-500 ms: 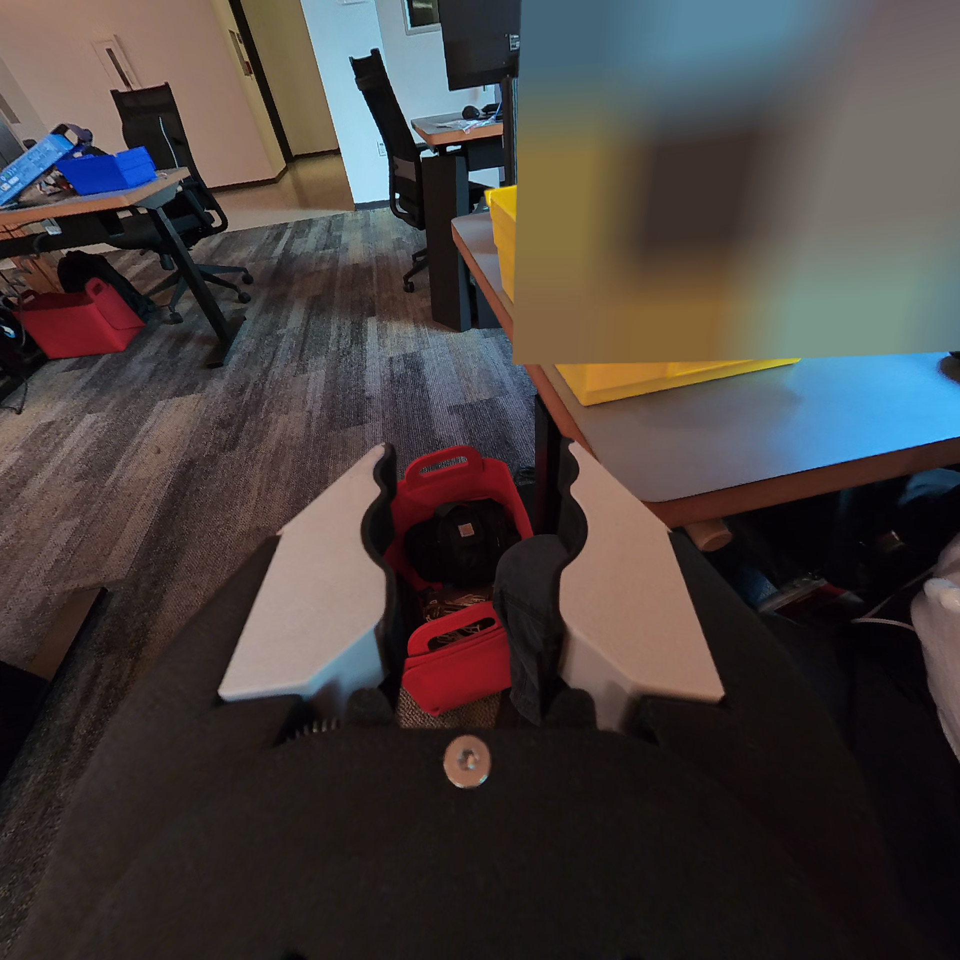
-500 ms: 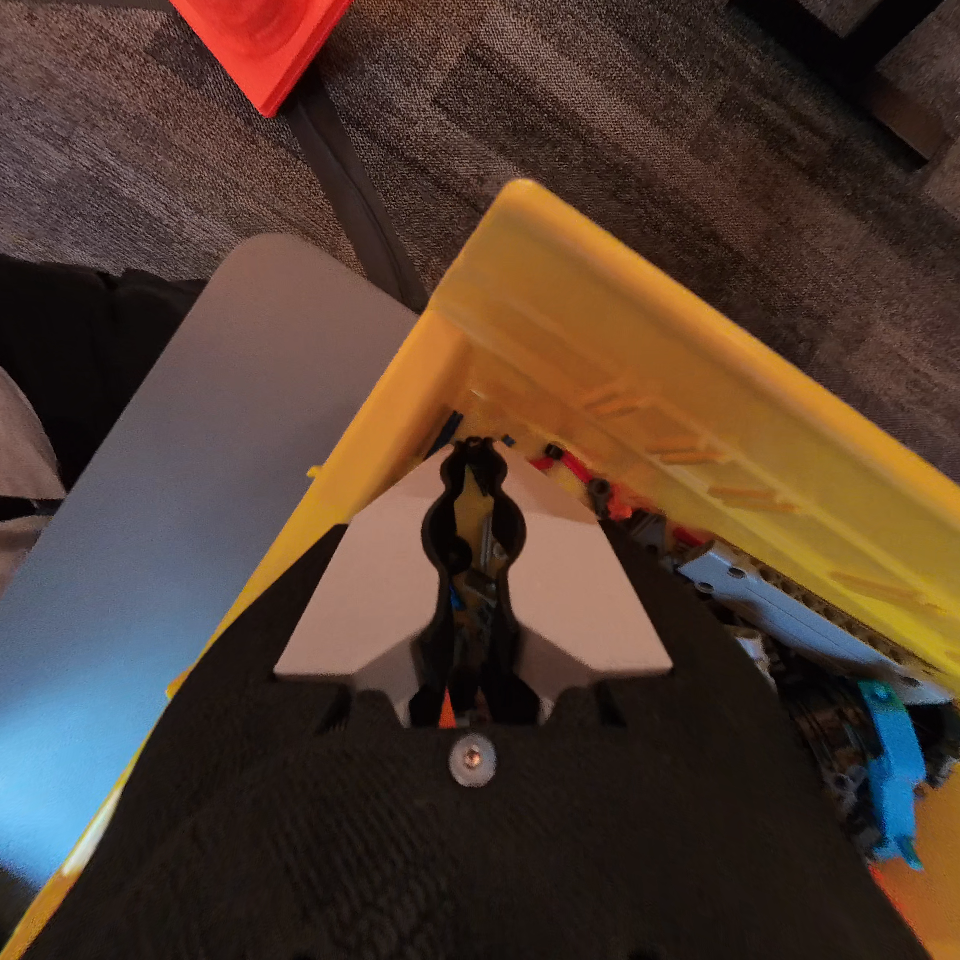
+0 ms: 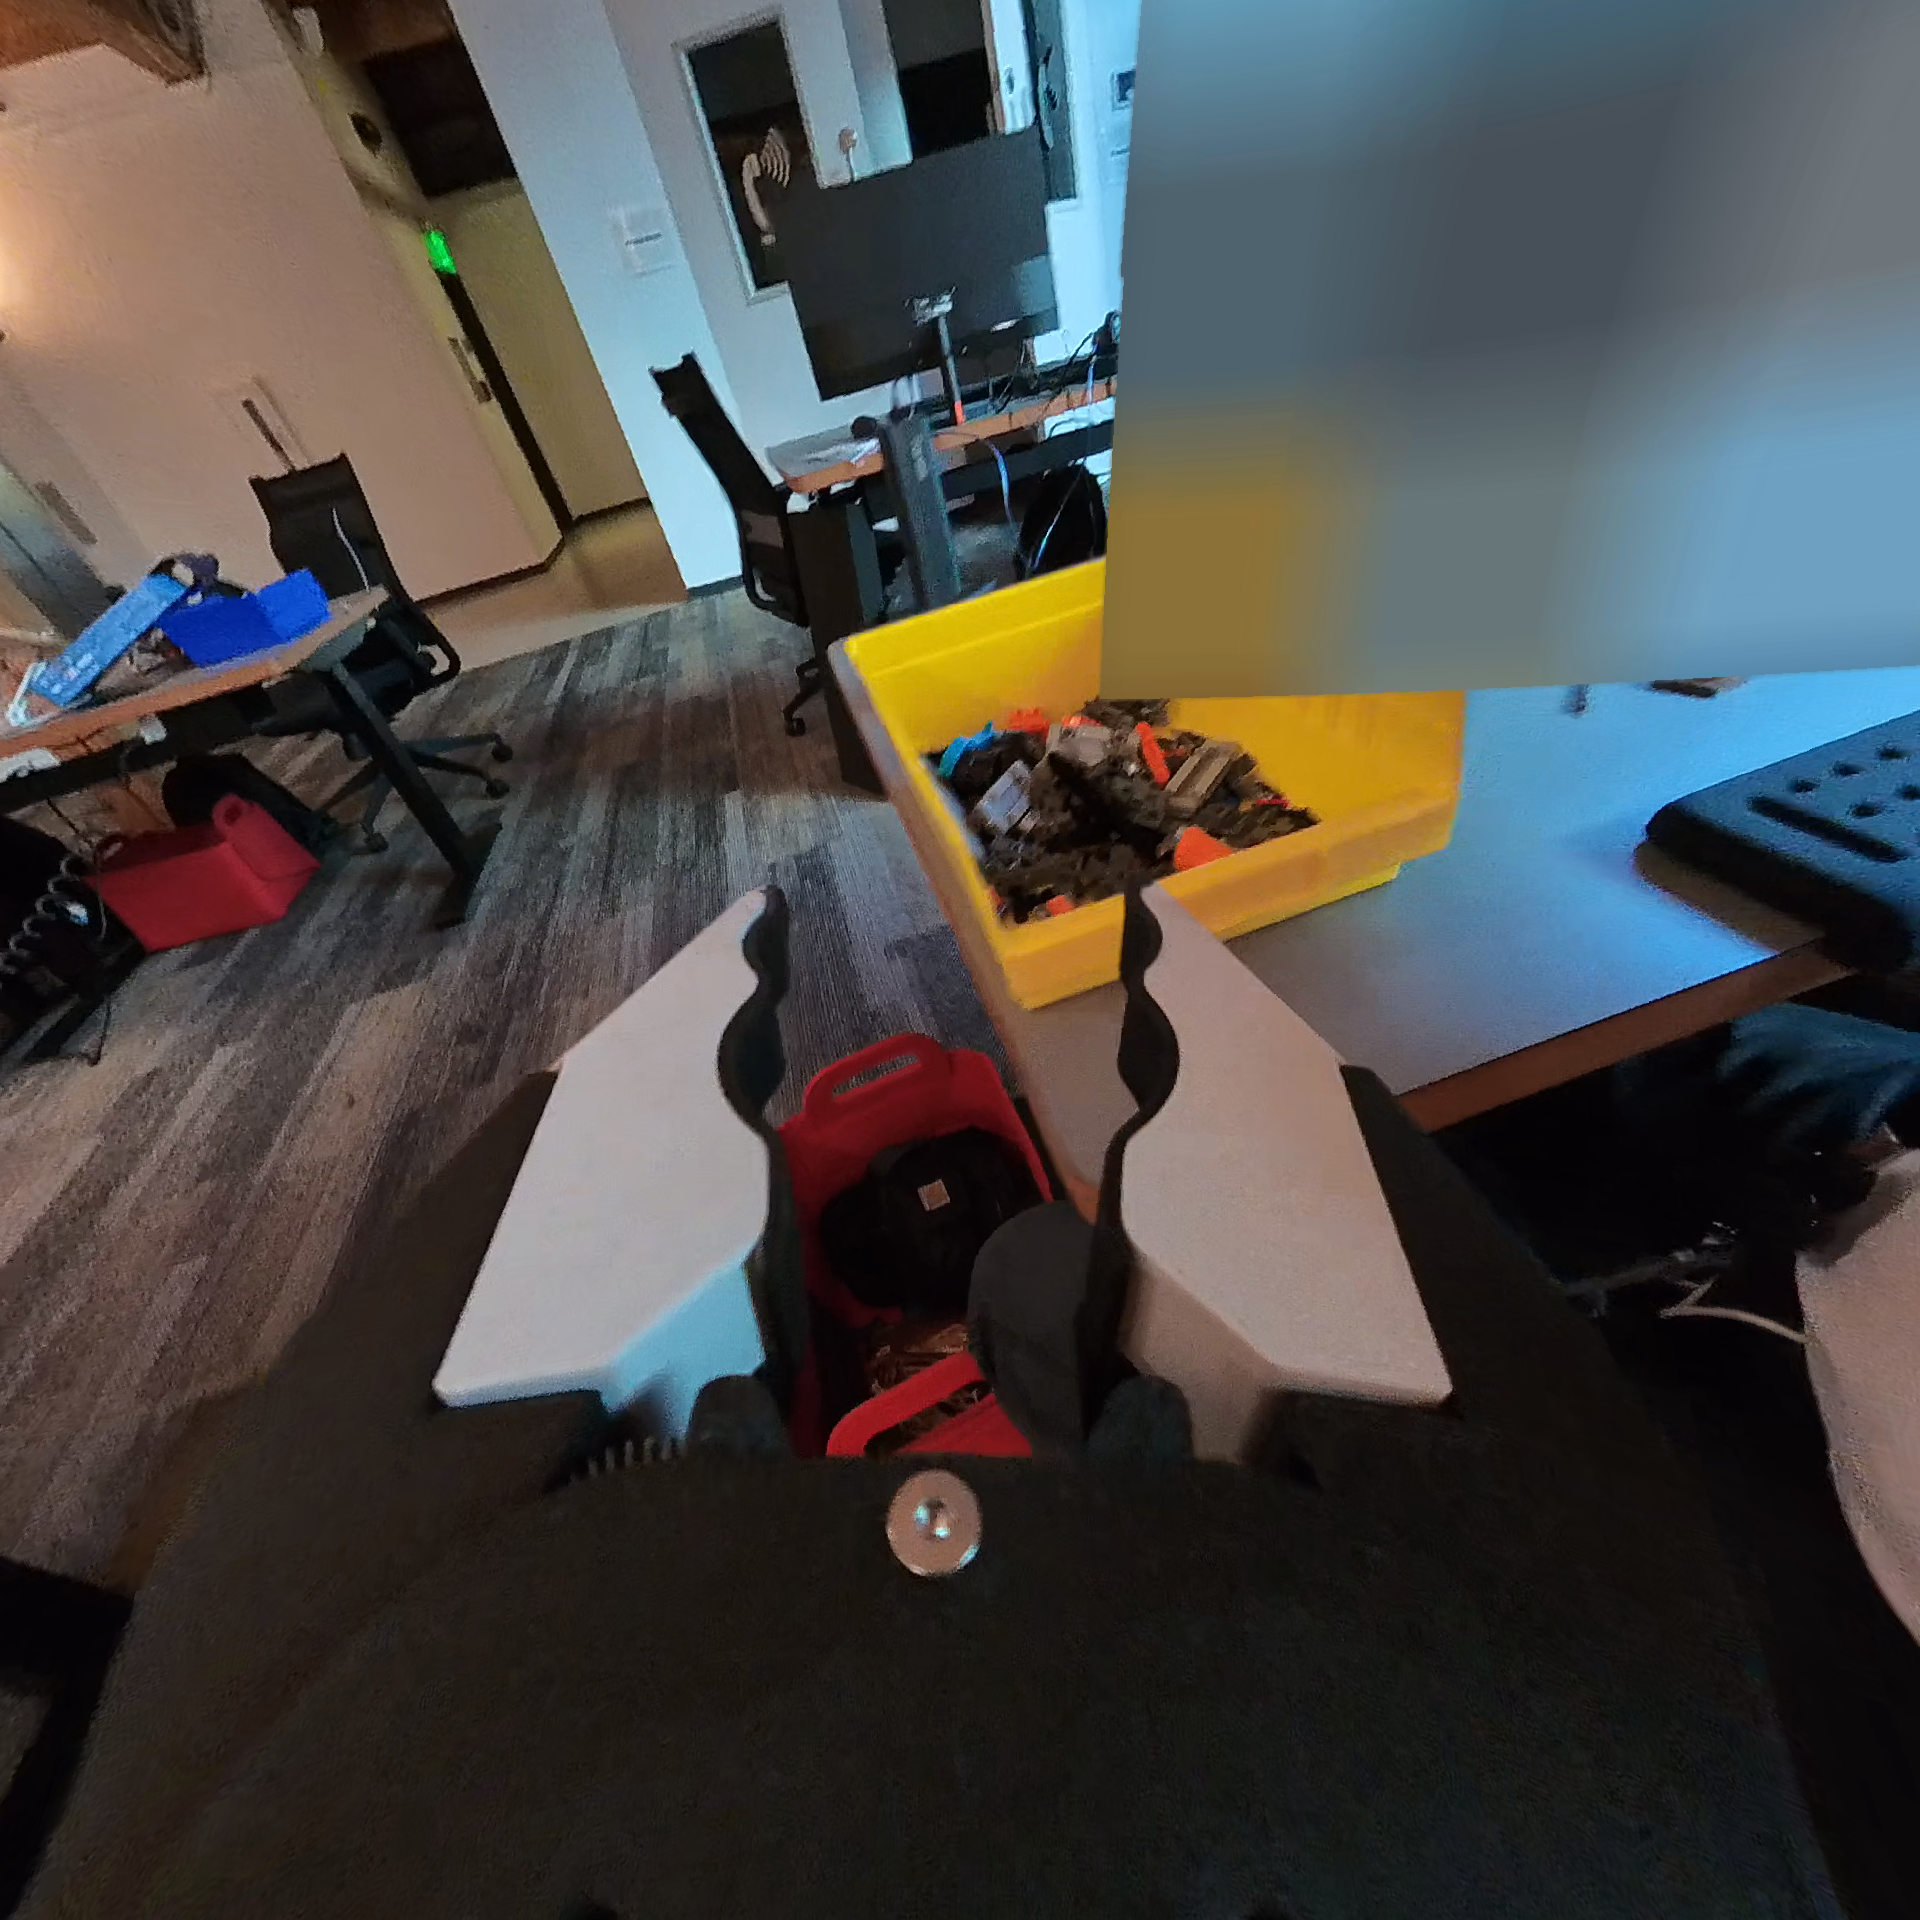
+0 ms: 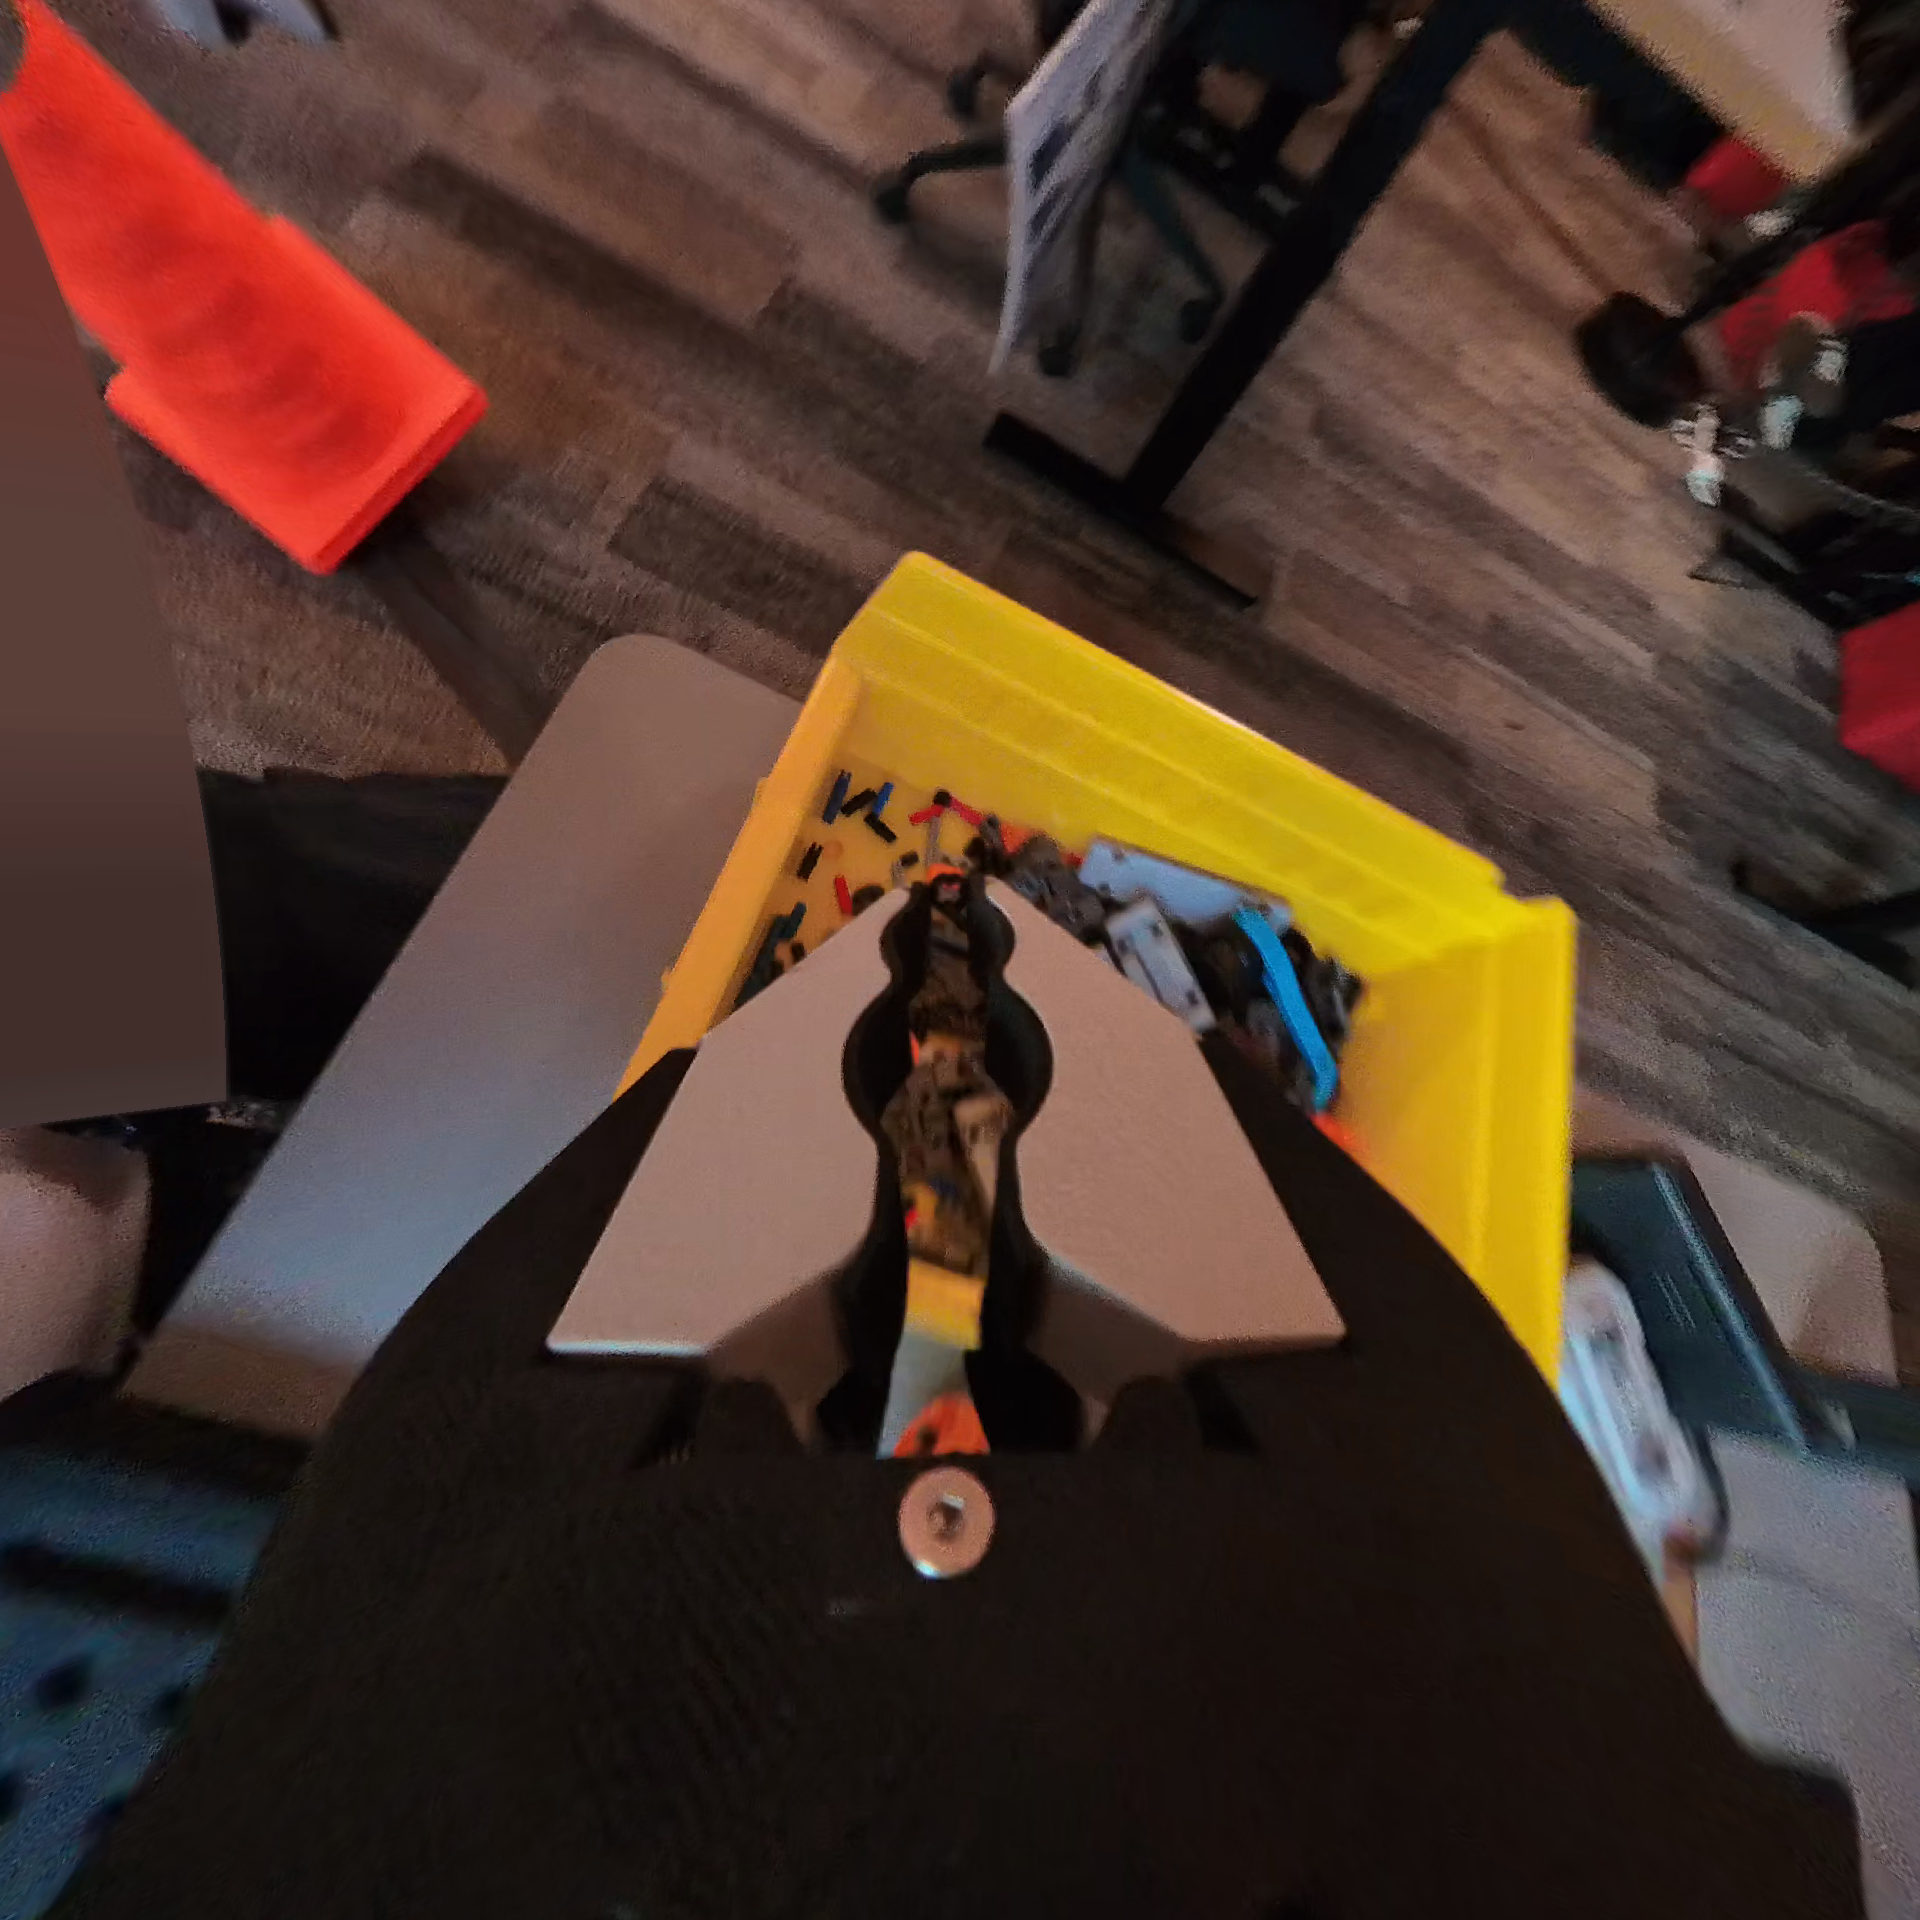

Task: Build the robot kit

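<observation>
A yellow bin full of small dark, orange and blue building parts stands on the corner of a grey table. My left gripper is open and empty, held off the table's edge just short of the bin, above a red bin on the floor. My right gripper hovers over the yellow bin, above its far corner. Its fingertips are pinched on a small dark and orange part; blur hides the part's shape. A blue piece lies to its right.
A black perforated pad lies on the table to the right. An orange cone stands on the carpet beyond the table. Desks, office chairs and another red bin stand farther off. A dark flat device lies beside the yellow bin. The gap from one gripper's tips to the other's is roughly 20 cm.
My right gripper has lifted up and back out of the bin's corner, still pinched. My left gripper has risen and tilted up, so the bin's contents now show.
</observation>
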The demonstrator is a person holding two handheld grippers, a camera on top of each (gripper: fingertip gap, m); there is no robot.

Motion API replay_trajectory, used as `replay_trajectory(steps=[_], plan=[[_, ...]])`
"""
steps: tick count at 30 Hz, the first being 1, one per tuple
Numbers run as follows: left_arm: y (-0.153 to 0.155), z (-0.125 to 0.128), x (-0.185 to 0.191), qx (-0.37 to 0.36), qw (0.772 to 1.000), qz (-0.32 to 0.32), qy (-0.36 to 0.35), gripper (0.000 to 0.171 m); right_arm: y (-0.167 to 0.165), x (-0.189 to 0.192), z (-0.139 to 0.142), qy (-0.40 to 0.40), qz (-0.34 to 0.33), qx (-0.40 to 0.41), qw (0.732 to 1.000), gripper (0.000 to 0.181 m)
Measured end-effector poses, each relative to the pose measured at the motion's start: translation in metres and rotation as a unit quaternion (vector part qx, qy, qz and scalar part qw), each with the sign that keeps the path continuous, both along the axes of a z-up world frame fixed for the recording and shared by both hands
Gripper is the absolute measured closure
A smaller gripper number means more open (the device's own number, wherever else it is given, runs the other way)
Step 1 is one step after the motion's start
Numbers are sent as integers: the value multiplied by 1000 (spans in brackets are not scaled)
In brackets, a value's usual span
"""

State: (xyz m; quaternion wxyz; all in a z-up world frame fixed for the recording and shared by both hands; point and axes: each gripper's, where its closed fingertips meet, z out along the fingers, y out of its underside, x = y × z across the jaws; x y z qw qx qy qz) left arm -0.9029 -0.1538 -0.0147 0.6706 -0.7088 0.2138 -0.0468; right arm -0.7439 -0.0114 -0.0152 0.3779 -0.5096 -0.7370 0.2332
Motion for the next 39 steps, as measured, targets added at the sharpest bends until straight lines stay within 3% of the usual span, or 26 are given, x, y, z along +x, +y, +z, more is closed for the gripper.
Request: replay_trajectory(steps=[3,5,10,13,19,29,36,39], plan=[[-5,11,18,7,1000,-10,1,108,8,80,29,9,-70,-9,997,175],[-6,16,30,7,1000,-19,-1,108,11,137,30,-3,-100,-8,995,175],[-3,25,57,-8,999,-32,20,106,10,255,-56,-155,-161,-106,969,175],[-5,33,73,-7,998,-39,41,106,30,301,-109,-241,-192,-84,948,175],[-13,42,94,-14,997,-37,65,104,49,327,-152,-352,-174,-88,915,175],[-20,42,104,-33,995,-18,95,103,69,335,-171,-443,-121,-16,888,174],[-18,42,109,-38,994,-21,104,102,65,326,-168,-413,-105,-13,905,164],[-16,41,110,-39,994,-23,101,102,66,327,-148,-354,-125,-9,927,161]])
